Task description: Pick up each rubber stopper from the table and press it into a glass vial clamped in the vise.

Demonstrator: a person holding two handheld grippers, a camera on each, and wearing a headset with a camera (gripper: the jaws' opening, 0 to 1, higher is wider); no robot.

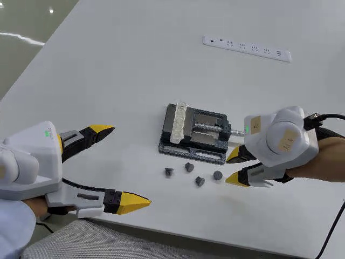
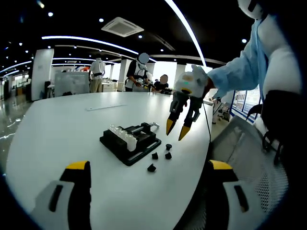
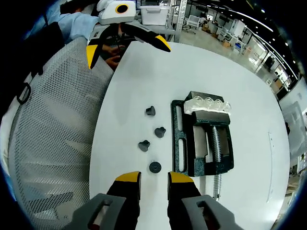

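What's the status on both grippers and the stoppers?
Left gripper open, empty. Right gripper open, beside nearest stopper. Four stoppers loose before vise, vials unplugged. Nothing in the way.

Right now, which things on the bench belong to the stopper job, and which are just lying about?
In the job:
- four rubber stoppers, loose on the table in front of the vise
- glass vials, clamped in the vise

Lying about:
- power strip, on the table's far side
- mesh chair, beside the table
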